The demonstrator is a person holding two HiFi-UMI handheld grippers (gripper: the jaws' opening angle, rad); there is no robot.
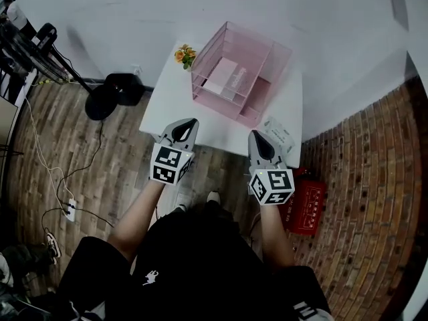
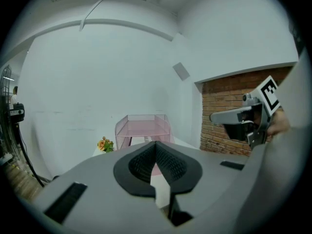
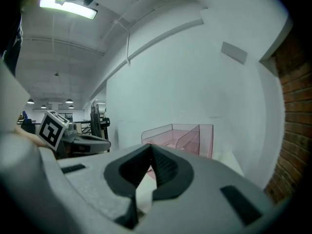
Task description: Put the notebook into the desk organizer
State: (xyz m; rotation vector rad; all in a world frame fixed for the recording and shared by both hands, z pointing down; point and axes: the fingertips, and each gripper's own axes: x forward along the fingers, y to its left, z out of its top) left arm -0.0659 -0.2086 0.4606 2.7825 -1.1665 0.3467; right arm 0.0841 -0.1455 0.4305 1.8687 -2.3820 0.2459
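A pink wire desk organizer (image 1: pixel 235 72) stands on the small white table (image 1: pixel 170 109), and shows ahead in the left gripper view (image 2: pixel 144 128) and the right gripper view (image 3: pixel 180 135). A pale flat thing that may be the notebook (image 1: pixel 223 79) lies inside a tray. A white printed flat item (image 1: pixel 281 134) rests on the table's front right corner. My left gripper (image 1: pixel 189 121) (image 2: pixel 156 143) hovers over the front left edge, shut and empty. My right gripper (image 1: pixel 255 134) (image 3: pixel 150 145) hovers at the front right edge beside the white item, jaws together with nothing between them.
A small pot of orange flowers (image 1: pixel 185 54) sits at the table's back left corner. On the brick-pattern floor are a black round stand base (image 1: pixel 110 95) to the left, cables with a power strip (image 1: pixel 70 209), and a red box (image 1: pixel 307 206) to the right. A white wall is behind.
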